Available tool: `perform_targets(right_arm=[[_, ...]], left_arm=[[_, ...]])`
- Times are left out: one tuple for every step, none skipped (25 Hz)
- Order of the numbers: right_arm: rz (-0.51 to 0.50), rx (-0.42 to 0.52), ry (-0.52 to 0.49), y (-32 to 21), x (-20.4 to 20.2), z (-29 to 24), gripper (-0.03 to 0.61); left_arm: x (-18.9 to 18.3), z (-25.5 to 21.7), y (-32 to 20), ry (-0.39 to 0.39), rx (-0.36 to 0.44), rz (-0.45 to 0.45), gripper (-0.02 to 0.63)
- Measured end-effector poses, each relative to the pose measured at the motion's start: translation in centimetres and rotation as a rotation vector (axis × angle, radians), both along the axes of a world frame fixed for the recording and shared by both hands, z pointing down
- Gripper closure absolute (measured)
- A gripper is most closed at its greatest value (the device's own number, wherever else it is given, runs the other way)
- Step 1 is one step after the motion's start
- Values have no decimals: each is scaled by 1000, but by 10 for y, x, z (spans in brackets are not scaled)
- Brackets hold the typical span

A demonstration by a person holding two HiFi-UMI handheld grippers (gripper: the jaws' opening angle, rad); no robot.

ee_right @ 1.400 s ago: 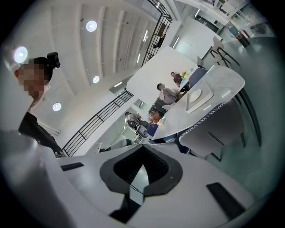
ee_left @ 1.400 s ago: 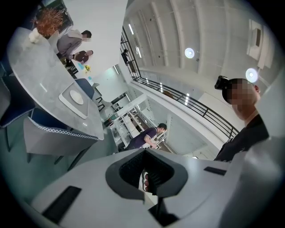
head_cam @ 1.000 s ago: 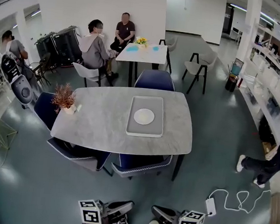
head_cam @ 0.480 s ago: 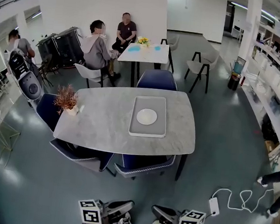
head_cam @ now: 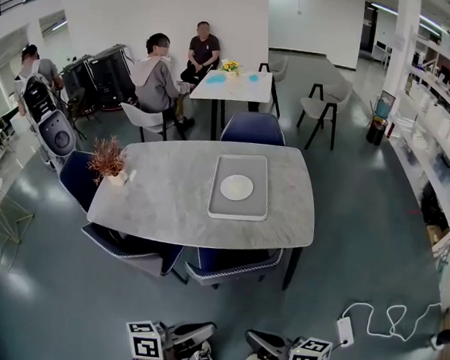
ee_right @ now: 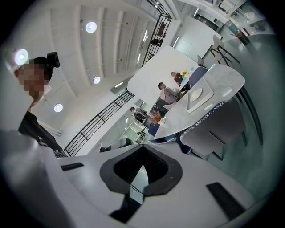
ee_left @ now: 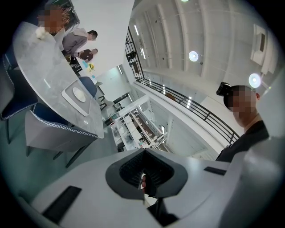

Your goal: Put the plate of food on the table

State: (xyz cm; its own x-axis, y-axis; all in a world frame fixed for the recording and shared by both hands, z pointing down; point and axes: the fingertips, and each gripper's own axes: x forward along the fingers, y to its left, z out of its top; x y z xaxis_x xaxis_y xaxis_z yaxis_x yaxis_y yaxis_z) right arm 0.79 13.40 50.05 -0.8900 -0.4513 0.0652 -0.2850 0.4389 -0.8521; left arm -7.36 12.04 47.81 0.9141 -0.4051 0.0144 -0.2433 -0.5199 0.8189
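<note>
A white plate [head_cam: 237, 187] lies on a grey tray [head_cam: 242, 167] on the large grey table [head_cam: 167, 197], well ahead of me; I cannot make out any food on it. Both grippers are held low and close to my body at the bottom of the head view, far from the table. My left gripper [head_cam: 199, 334] is shut with nothing in it, and its own view shows the dark pads [ee_left: 153, 171] meeting. My right gripper [head_cam: 260, 343] is likewise shut and empty [ee_right: 140, 171]. Plate [ee_left: 79, 94] and tray appear small and far in the left gripper view, as in the right one [ee_right: 196, 93].
Blue chairs stand at the table's near side [head_cam: 232, 265], far side [head_cam: 252, 128] and left. A dried plant in a pot [head_cam: 105, 159] sits on the table's left end. A power strip with white cable [head_cam: 342, 331] lies on the floor at right. People sit at a far table [head_cam: 158, 72].
A person walking at the right has almost left the picture. The person and wheeled machine at far left shifted slightly. Both grippers stay where they were.
</note>
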Motion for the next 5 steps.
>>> perform_targets(right_arm=[[-2, 2, 0, 1, 0, 0, 568], [-5, 3, 0, 2, 0, 1, 568], [-7, 4, 1, 3, 0, 2, 568], [-8, 4, 0, 4, 0, 3, 568], [-9, 4, 0, 5, 0, 3, 568]], left_arm=[[0, 0, 0, 3, -2, -4, 606], [-1, 1, 1, 4, -2, -7, 607], [-1, 2, 2, 3, -2, -9, 606], [-1, 3, 3, 2, -2, -9, 606], [-1, 4, 4, 2, -2, -9, 606]])
